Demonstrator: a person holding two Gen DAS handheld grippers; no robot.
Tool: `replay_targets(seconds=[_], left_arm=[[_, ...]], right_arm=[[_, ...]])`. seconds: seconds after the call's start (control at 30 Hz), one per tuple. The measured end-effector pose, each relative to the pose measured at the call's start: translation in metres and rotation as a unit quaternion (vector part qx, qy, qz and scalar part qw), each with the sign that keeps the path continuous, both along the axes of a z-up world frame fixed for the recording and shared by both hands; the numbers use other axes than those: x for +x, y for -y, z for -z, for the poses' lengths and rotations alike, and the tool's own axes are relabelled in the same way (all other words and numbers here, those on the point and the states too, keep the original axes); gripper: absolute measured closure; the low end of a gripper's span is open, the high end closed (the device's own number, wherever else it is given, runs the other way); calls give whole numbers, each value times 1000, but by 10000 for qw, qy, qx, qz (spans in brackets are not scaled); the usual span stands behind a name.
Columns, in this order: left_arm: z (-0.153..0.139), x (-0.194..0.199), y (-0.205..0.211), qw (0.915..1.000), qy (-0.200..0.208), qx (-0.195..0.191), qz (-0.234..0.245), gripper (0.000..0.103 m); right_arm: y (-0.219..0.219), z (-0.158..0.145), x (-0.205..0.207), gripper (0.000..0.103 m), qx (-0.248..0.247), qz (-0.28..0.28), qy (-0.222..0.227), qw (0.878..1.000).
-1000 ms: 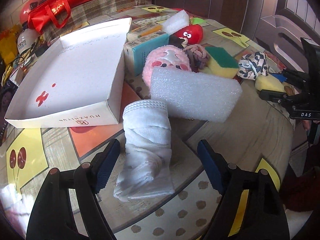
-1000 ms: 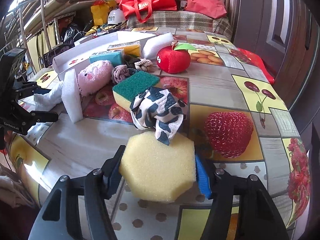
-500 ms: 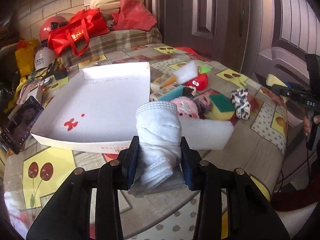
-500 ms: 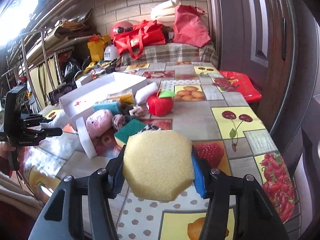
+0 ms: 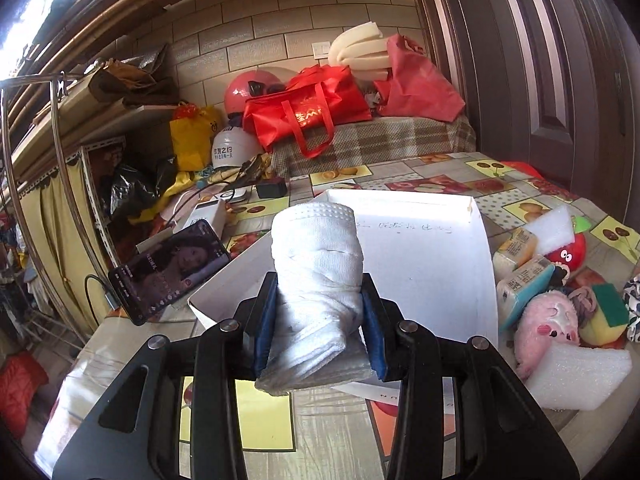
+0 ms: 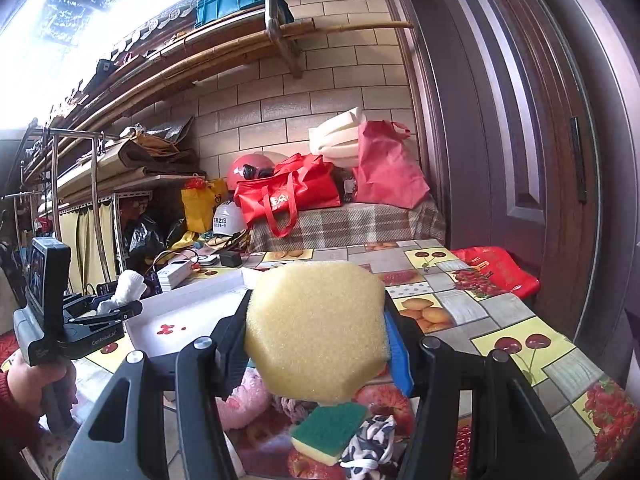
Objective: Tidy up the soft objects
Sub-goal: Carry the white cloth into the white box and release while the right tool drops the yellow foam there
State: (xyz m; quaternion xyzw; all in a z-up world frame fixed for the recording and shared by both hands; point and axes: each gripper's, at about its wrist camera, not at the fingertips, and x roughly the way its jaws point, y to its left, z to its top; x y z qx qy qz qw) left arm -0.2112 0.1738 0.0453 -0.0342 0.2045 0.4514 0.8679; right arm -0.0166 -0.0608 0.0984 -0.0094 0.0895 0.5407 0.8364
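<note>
My left gripper (image 5: pixel 320 328) is shut on a rolled white cloth (image 5: pixel 316 276) and holds it up over the near edge of the white cardboard tray (image 5: pixel 432 264). My right gripper (image 6: pixel 316 348) is shut on a yellow octagonal sponge (image 6: pixel 316 324), lifted above the table. The left gripper (image 6: pixel 120 312) with the white cloth (image 6: pixel 128 286) also shows in the right wrist view, beside the tray (image 6: pixel 192 312). A pink plush (image 5: pixel 544 324), a green-and-yellow sponge (image 5: pixel 606 312), a white foam block (image 5: pixel 576 376) and a red apple toy (image 5: pixel 568 250) lie right of the tray.
A phone (image 5: pixel 168 268) leans at the tray's left. Small cartons (image 5: pixel 520 276) stand against the tray's right wall. A black-and-white cloth (image 6: pixel 372 440) lies by the green sponge (image 6: pixel 332 428). Red bags (image 5: pixel 308 112) and helmets sit behind the table; a door stands at right.
Both grippers have risen from the table with their objects. The left one closed on the white cloth and moved toward the tray; the right one lifted the yellow sponge.
</note>
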Motion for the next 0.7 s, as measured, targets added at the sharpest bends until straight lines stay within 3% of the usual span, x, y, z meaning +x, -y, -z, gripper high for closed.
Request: replay_targets(seconds=[0.33, 0.7], left_arm=[[3, -2, -17, 9992, 162, -344, -126, 65], [2, -1, -19, 9992, 167, -329, -150, 65]], right_arm=[[-35, 6, -34, 46, -73, -541, -74, 9985], [-74, 6, -64, 46, -303, -877, 6, 9957]])
